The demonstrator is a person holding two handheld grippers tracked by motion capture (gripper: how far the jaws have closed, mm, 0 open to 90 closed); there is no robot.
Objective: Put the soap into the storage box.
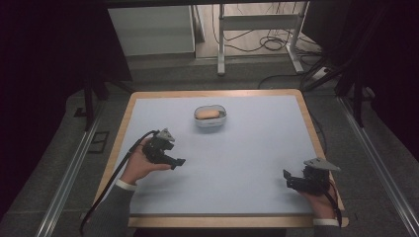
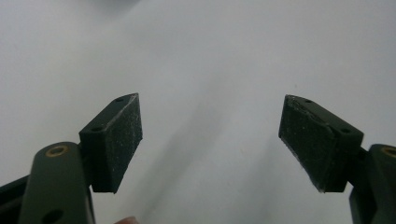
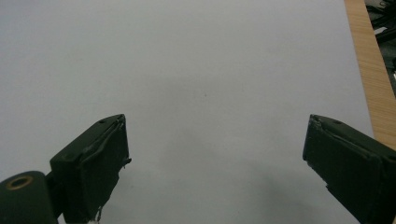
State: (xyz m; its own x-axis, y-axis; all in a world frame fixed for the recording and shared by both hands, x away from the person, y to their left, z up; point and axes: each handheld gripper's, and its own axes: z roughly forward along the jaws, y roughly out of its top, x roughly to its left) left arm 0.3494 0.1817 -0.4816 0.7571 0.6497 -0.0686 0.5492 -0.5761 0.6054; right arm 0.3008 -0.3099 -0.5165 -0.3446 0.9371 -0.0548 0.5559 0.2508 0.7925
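A small white oval dish stands at the far middle of the pale sheet, and a tan bread roll lies in it. My left gripper is held low over the sheet's left side, well in front of the dish, jaws pointing right. Seen in the left gripper view, my left gripper is open, and only bare sheet lies between its pads. At the near right my right gripper rests in a hand, jaws pointing left. The right gripper view has my right gripper wide open over bare sheet.
The pale sheet covers a wooden table, whose rim shows all around. Its wood edge runs along the right in the right gripper view. Black cables trail from both grippers. Metal rails flank the table and a desk frame stands behind.
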